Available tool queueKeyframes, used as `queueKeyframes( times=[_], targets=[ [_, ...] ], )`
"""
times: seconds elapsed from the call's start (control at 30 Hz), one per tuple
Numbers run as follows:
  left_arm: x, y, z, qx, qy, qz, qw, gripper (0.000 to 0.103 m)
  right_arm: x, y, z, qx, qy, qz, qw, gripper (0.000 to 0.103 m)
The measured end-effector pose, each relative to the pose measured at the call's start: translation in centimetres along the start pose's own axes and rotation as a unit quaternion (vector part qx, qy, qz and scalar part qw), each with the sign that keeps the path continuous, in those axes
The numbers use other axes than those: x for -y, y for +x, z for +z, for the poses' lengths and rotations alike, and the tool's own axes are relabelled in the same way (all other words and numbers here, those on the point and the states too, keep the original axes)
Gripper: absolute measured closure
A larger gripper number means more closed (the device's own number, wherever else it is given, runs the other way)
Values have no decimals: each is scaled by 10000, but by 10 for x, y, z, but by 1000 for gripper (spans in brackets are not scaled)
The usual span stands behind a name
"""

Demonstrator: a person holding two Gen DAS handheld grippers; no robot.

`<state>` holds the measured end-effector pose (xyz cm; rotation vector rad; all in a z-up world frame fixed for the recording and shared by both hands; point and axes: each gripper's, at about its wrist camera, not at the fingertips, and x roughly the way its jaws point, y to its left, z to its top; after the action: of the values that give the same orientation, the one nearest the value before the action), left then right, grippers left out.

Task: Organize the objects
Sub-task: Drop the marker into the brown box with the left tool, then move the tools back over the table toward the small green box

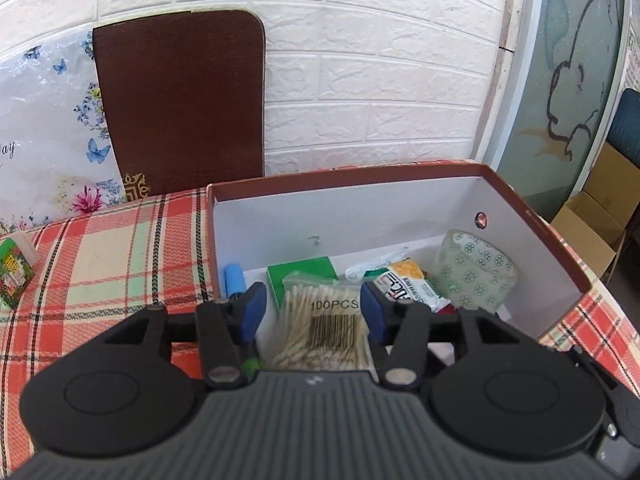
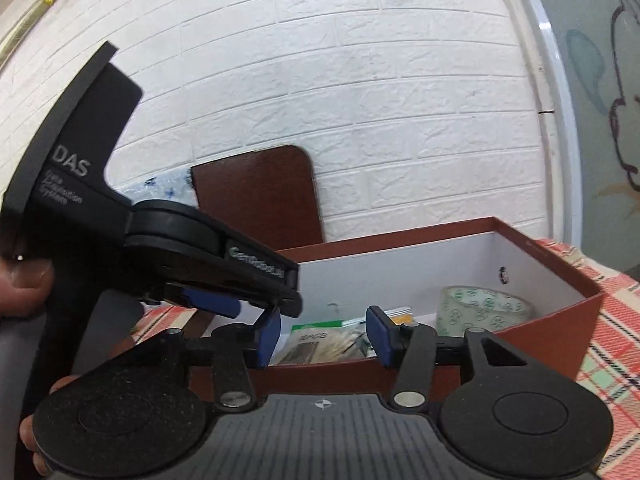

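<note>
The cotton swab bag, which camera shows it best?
The left wrist view: the cotton swab bag lies in the box between the open left gripper fingers, with label and barcode readable. The right wrist view catches only a low sliver of it over the box's near wall, between the open right gripper fingers.

Red-brown box (image 1: 536, 216), white inside; tablecloth (image 1: 112, 256) red-and-cream plaid; tape roll (image 1: 474, 276) clear with green medallions.
</note>
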<state>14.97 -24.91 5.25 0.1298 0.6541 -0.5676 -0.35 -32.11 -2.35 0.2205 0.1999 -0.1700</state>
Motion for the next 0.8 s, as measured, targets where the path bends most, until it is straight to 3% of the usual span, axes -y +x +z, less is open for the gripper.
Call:
queueKeyframes(
  times=[0.17, 0.37, 0.43, 0.5, 0.63, 0.8],
  targets=[
    [0, -25, -9, 164, 81, -52, 9998, 47, -2, -8, 4, 32, 150, -388, 9991, 54],
    [-4, -52, -32, 242, 256, -249, 9991, 46, -28, -30, -6, -147, -198, -337, 9991, 50],
    [-1, -62, -39, 316, 397, 71, 9987, 41, -35, -37, -14, -298, -206, -287, 9989, 50],
    [-7, -69, -46, 303, 418, 123, 9986, 41, -42, -40, -21, -504, -197, -208, 9983, 50],
    [-37, -71, -60, 42, 55, 254, 9997, 39, -63, -41, -33, -874, -362, 5, 9955, 50],
    [-86, -74, -82, -182, -349, 637, 9972, 39, -94, -40, -39, -1010, -735, 267, 9918, 50]
  ],
)
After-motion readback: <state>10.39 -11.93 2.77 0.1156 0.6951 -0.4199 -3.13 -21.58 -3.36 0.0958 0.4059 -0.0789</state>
